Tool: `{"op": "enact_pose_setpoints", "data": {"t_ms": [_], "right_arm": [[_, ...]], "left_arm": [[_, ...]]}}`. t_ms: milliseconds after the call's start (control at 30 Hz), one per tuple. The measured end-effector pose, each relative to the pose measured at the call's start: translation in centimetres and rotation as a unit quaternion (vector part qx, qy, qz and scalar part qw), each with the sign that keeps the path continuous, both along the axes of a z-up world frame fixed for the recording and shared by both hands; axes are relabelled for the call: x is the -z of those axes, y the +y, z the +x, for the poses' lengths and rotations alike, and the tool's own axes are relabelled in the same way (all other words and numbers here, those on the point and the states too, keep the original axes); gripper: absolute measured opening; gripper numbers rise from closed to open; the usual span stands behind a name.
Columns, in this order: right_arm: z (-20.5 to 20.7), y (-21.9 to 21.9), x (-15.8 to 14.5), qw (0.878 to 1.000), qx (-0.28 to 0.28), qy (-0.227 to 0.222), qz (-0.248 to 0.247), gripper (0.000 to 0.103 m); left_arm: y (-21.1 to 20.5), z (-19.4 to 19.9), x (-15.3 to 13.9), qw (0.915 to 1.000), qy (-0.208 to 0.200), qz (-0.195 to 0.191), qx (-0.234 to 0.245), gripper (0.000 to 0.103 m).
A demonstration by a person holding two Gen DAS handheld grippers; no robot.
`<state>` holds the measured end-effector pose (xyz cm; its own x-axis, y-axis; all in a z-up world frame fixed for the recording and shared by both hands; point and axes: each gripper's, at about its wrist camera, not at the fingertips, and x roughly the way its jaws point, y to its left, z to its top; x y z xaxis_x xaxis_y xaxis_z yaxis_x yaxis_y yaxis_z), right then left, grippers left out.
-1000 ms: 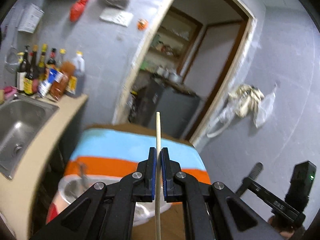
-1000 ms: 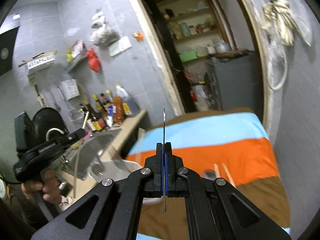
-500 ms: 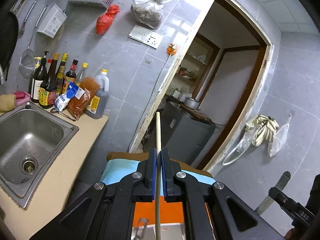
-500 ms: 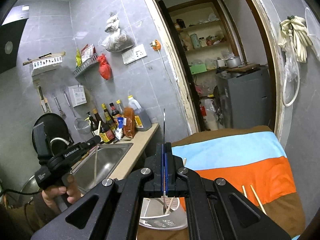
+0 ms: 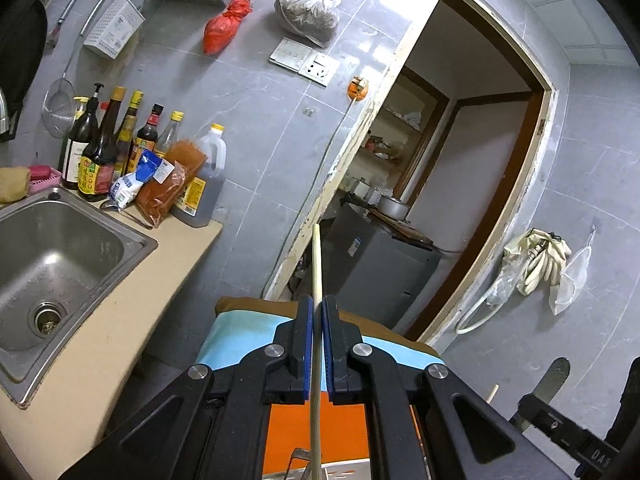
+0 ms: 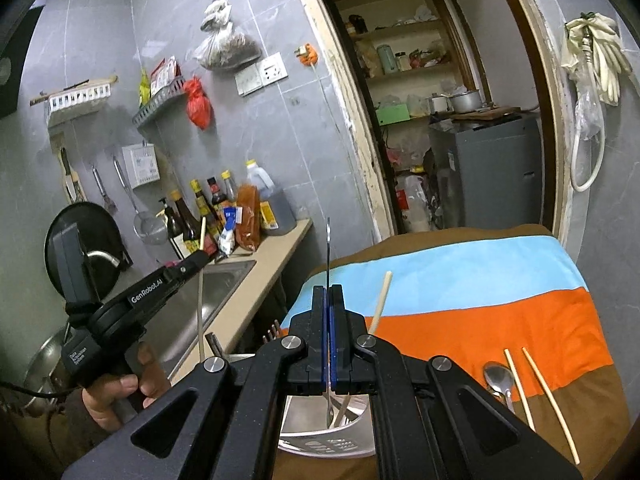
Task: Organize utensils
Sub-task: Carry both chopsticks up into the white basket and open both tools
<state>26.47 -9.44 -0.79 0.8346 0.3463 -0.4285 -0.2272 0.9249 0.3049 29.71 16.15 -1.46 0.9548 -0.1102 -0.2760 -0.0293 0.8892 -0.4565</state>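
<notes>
My left gripper [image 5: 316, 344] is shut on a wooden chopstick [image 5: 316, 272] held upright above the striped cloth [image 5: 236, 332]. It also shows at the left of the right wrist view [image 6: 200, 260], raised beside the sink. My right gripper [image 6: 329, 340] is shut on a thin metal utensil [image 6: 328, 248], its lower end inside the white utensil holder [image 6: 320, 442]. A pale chopstick [image 6: 382, 300] leans in the holder. A spoon [image 6: 499, 380] and two chopsticks [image 6: 548, 396] lie on the cloth at the right.
A steel sink [image 5: 52, 264] and counter with sauce bottles [image 5: 120, 148] stand at the left. A doorway [image 6: 440, 120] with shelves and a grey cabinet [image 6: 488, 176] is behind the table. Gloves [image 6: 600, 56] hang on the right wall.
Both grippers have tilted upward and risen, so more wall and less table shows. The right gripper's utensil now reaches into the white holder.
</notes>
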Motion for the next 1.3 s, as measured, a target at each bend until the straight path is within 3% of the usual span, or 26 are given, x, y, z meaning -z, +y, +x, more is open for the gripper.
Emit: {"op": "enact_pose_setpoints", "data": {"t_ms": [267, 800, 1300], "right_arm": [[0.3, 1.1, 1.2, 1.0, -0.009, 0.012, -0.005, 0.001], [-0.1, 1.7, 2.1, 1.0, -0.013, 0.025, -0.014, 0.001], [-1.1, 1.7, 2.7, 0.999, -0.018, 0.024, -0.018, 0.001]], "left_arm": [[-0.4, -0.7, 0.2, 0.9992, -0.019, 0.027, -0.021, 0.005], [-0.5, -1.3, 1.4, 0.9989, -0.014, 0.03, -0.033, 0.005], [-1.4, -2.3, 2.1, 0.997, -0.04, 0.028, -0.06, 0.005]]}}
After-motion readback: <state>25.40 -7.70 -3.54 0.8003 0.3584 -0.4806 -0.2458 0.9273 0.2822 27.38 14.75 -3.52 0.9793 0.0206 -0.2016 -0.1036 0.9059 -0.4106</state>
